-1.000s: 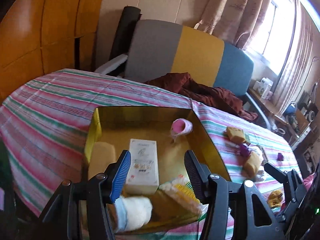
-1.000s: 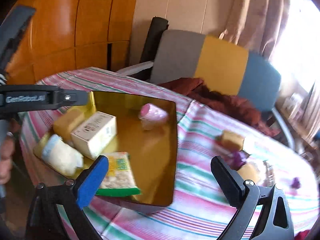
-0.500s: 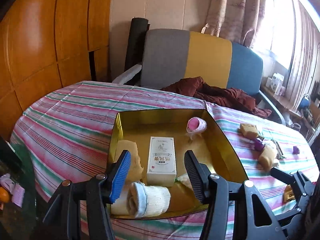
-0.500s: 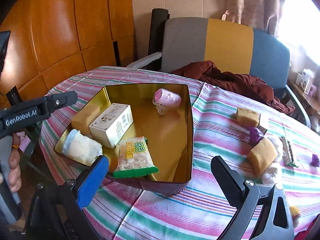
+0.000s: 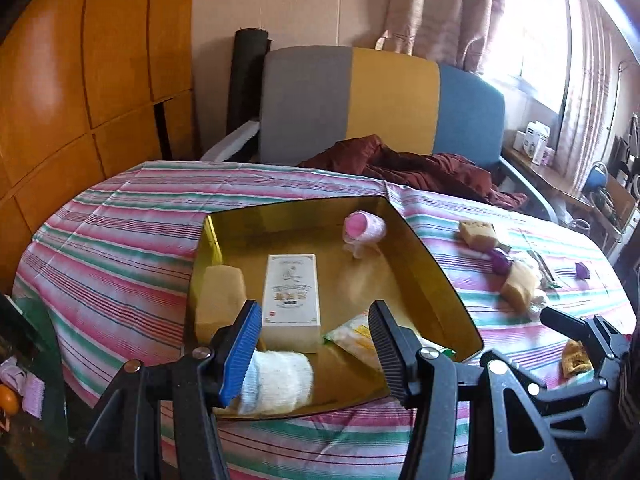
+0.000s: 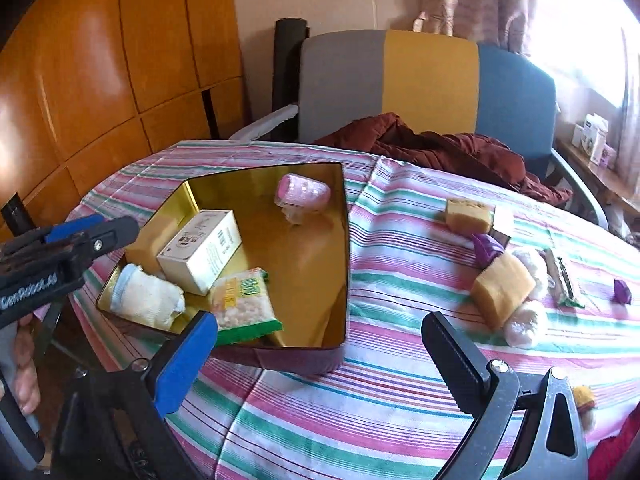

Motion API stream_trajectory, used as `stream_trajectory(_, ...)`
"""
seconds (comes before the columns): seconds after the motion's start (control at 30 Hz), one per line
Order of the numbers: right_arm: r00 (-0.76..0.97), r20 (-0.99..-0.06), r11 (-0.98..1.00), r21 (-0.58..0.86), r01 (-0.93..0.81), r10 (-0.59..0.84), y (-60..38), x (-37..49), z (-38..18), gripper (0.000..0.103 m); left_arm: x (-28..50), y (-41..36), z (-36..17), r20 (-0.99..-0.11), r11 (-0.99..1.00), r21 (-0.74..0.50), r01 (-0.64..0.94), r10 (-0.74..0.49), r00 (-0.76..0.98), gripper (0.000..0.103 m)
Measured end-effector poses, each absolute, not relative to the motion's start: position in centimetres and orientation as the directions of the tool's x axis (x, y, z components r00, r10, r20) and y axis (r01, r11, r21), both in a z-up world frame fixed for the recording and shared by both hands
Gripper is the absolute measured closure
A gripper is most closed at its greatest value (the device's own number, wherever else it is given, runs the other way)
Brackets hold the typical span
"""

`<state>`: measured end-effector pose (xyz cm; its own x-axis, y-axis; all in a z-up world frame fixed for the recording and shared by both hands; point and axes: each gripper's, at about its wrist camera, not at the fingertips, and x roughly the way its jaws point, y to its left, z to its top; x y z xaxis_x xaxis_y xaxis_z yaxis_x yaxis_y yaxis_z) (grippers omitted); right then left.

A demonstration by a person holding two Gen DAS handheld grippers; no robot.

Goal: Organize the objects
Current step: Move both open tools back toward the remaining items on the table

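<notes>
Plainly, the table [image 6: 400, 420] with its striped cloth is the work surface, and the sorting goes from its right side into the gold tin [image 6: 344, 272] on its left. The tin sits near the table's front edge, within easy reach of both grippers, and already collects five things: a white box [image 6: 200, 250] lying flat in the middle, a rolled white sock [image 6: 146, 296] at the near corner, a snack packet [image 6: 244, 304] beside it, a tan sponge [image 5: 218, 296] against the left wall, and a pink roll [image 6: 304, 192] at the far end.

Out on the cloth, well apart from the tin, wait a tan block [image 6: 502, 290], a second sponge [image 6: 468, 216], white balls [image 6: 522, 324] and small purple bits [image 6: 486, 250]; these look like the remaining work.

The right gripper [image 6: 320, 356] hangs over the cloth with jaws wide and empty, probably ready for the next pick. The left gripper [image 5: 316, 340] hovers above the tin's near end, jaws partly apart, nothing between them.
</notes>
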<state>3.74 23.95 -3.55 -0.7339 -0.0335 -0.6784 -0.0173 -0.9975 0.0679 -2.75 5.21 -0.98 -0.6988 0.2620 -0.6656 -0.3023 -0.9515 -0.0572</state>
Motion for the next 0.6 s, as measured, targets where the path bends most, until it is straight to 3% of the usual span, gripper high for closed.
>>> stream_trajectory(0.3,-0.719,-0.694,-0.986,0.105,-0.132,0.023,28.7,4.3,-3.6,0.000,-3.6,5.8,-2.2,-0.715,-0.924,-0.166,-0.343,0.353,-0.603,0.047)
stream_trajectory(0.6,-0.661,-0.746,-0.905,0.225,-0.361,0.078,38.7,5.7,-3.9,0.000,-3.3,8.4,-1.5,-0.711,-0.886,-0.167,-0.432,0.412,-0.570,0.047)
